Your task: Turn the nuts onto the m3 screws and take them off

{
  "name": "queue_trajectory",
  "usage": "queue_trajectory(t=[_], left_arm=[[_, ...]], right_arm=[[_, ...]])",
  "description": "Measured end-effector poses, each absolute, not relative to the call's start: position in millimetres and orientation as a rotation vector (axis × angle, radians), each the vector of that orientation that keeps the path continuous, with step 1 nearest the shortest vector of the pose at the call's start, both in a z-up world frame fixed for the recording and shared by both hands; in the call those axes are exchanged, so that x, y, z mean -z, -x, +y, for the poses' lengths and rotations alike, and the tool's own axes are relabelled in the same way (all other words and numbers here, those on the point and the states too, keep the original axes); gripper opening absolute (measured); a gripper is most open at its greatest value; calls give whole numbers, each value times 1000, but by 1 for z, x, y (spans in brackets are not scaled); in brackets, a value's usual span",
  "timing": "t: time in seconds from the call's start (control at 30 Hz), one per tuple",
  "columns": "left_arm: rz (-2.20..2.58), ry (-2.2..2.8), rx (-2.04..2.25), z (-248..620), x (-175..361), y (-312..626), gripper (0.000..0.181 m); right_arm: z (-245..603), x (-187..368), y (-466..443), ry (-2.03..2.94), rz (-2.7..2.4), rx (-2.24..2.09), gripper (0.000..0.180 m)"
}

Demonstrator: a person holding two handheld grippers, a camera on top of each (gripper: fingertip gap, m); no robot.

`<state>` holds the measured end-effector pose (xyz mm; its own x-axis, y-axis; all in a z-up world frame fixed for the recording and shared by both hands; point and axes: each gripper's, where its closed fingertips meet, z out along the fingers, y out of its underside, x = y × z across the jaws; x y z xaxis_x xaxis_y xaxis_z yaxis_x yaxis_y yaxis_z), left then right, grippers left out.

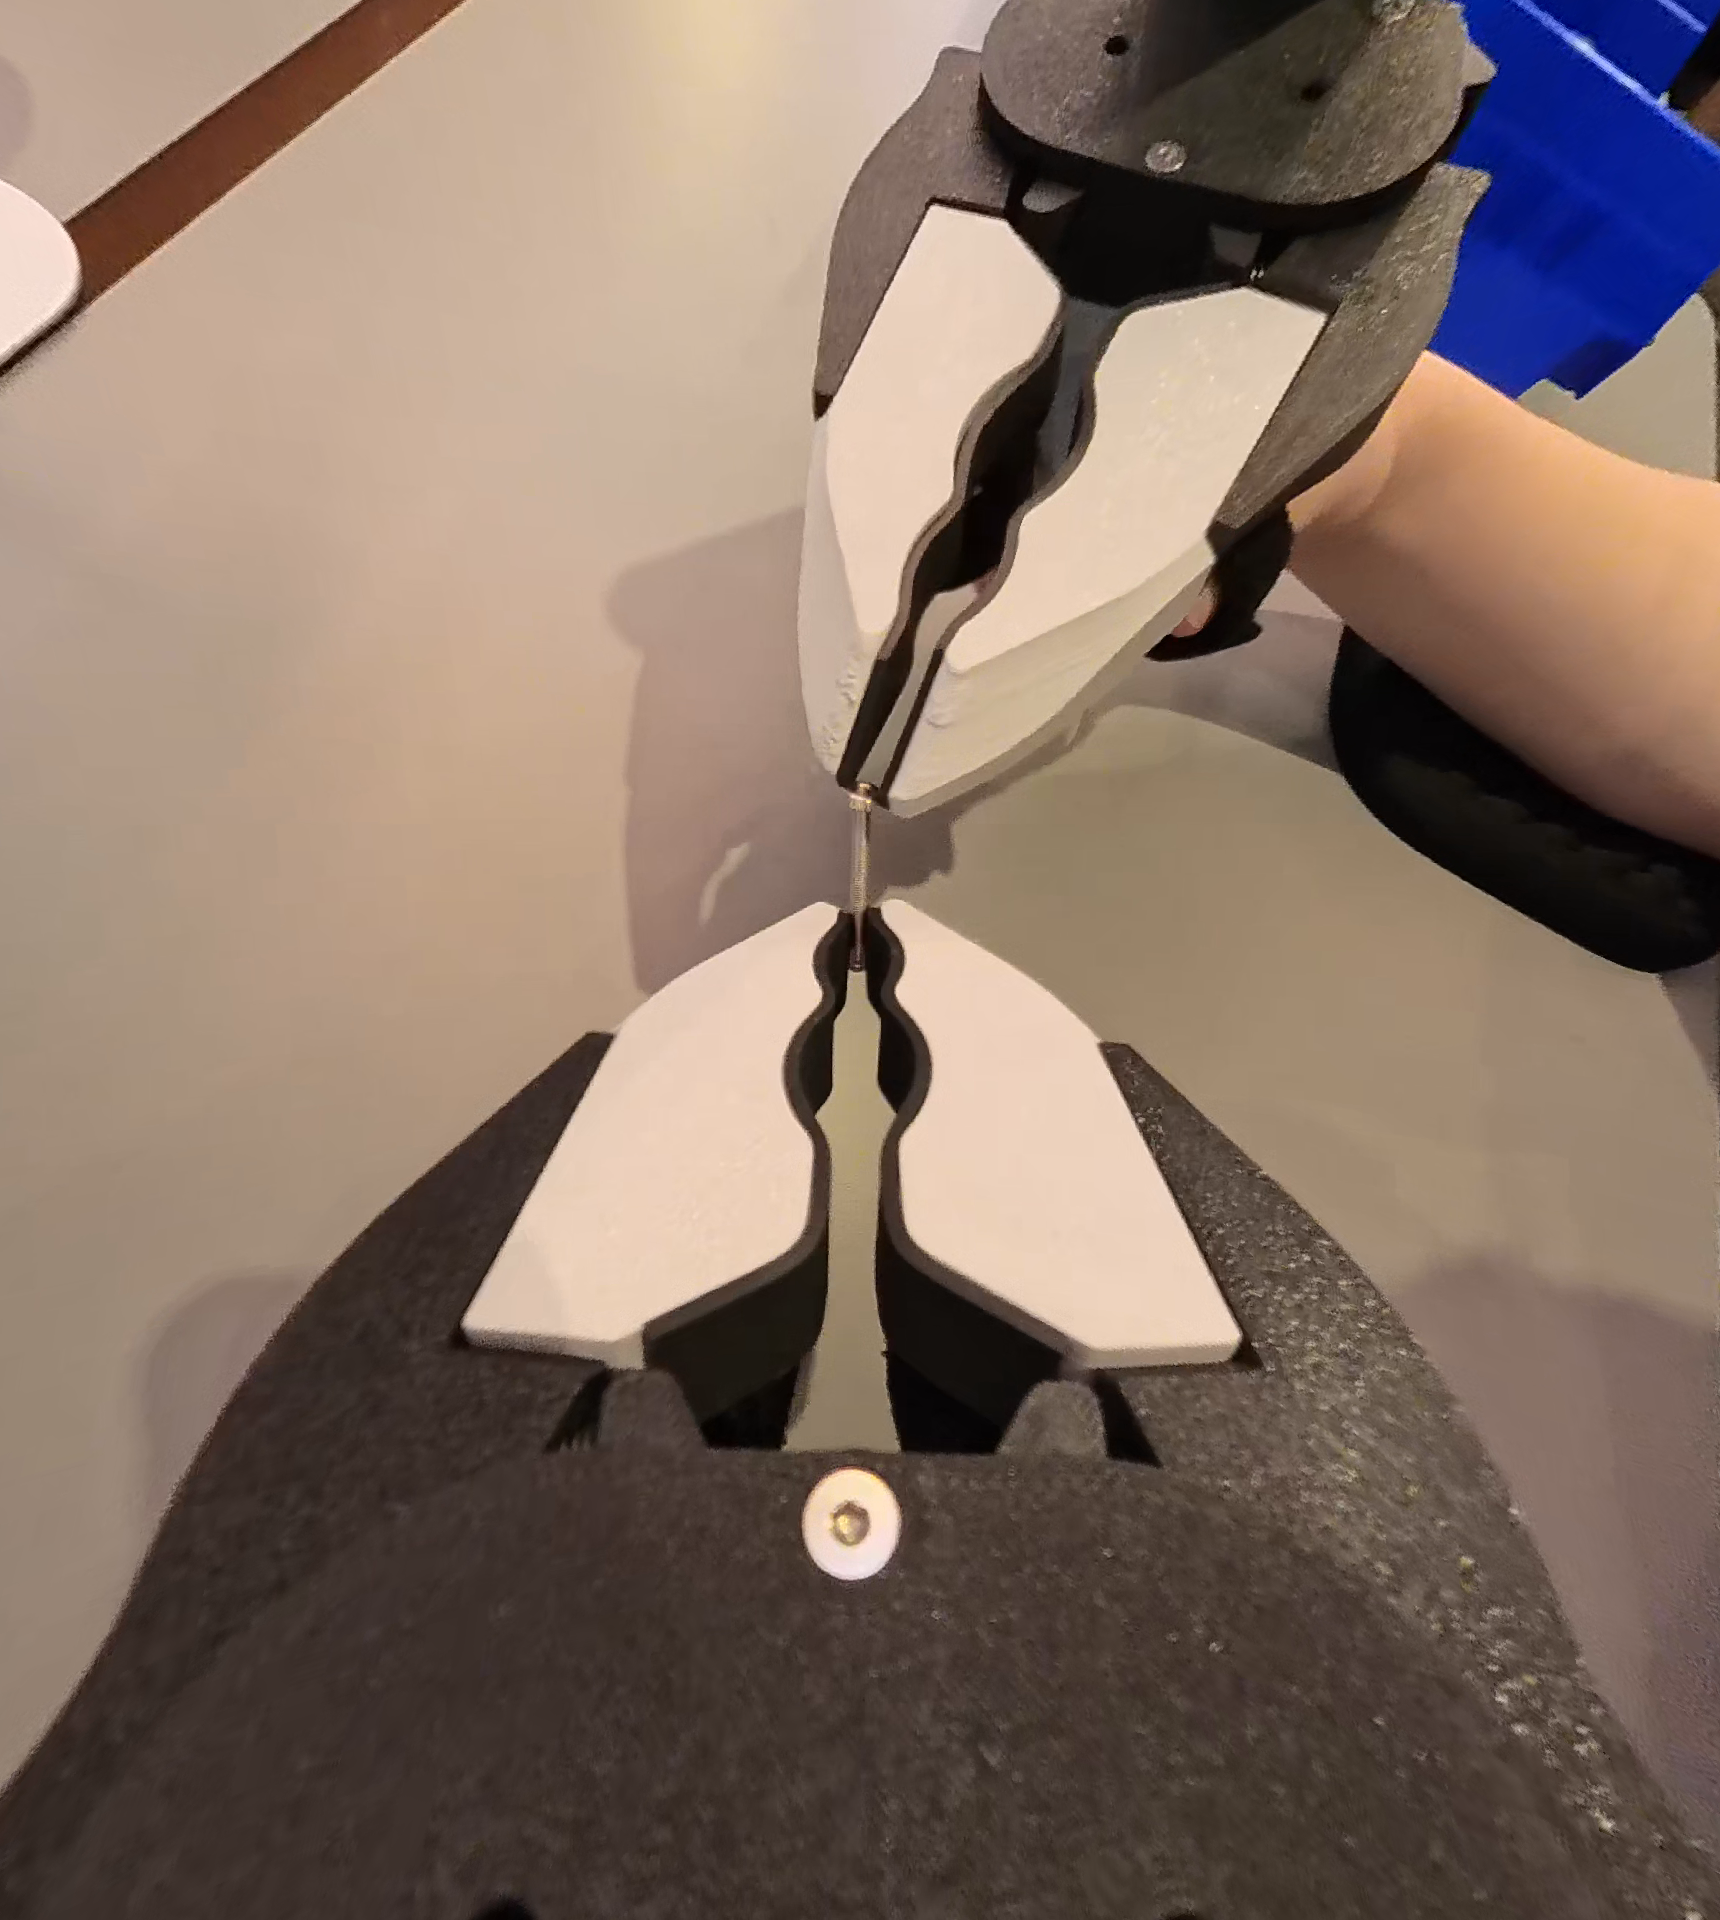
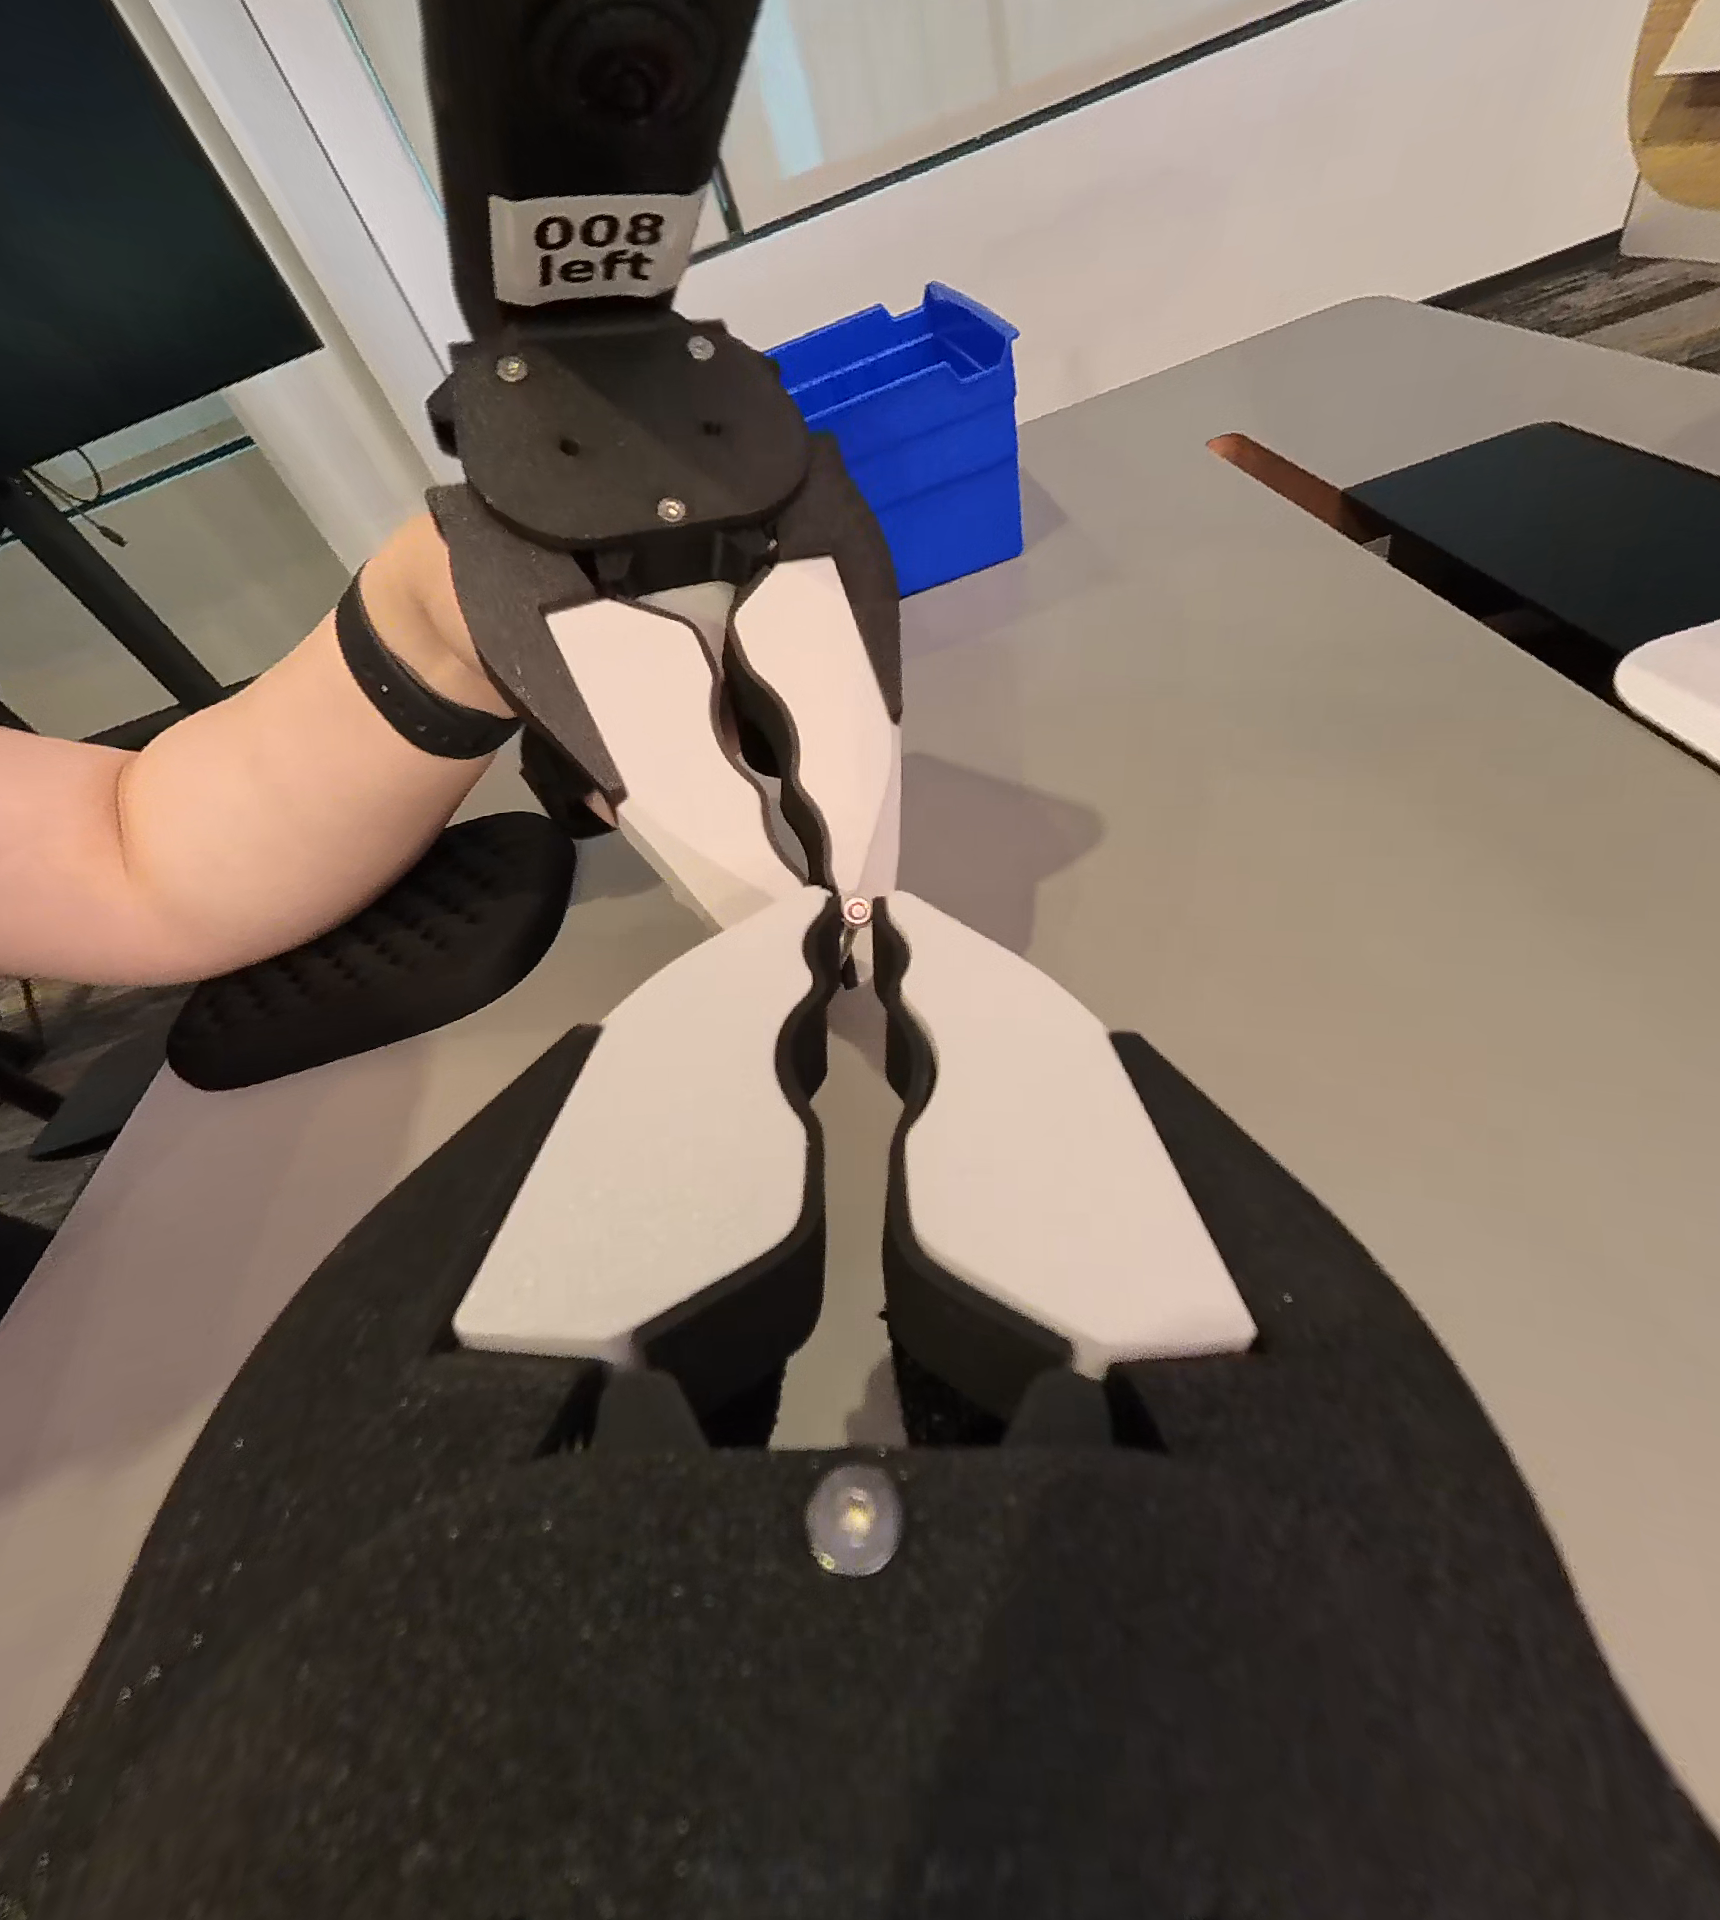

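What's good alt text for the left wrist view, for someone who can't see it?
Two white-fingered black grippers meet tip to tip over a grey table: the left gripper pinches one end of a thin silver screw, the right gripper a small nut at its other end. A blue plastic bin sits behind.

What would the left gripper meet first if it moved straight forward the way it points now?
The right gripper, most likely: its tips sit straight ahead of the left gripper, joined to it only by the screw held between them.
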<state>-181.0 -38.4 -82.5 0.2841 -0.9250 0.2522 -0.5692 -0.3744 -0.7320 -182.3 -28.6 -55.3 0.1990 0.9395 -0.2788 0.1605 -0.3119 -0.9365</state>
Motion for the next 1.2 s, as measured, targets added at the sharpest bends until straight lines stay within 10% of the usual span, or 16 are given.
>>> queue_trajectory(t=[1.2], left_arm=[[1145, 1741, 523, -21, 4, 172, 2]], right_arm=[[-22, -25, 178, 1538, -894, -844, 5]])
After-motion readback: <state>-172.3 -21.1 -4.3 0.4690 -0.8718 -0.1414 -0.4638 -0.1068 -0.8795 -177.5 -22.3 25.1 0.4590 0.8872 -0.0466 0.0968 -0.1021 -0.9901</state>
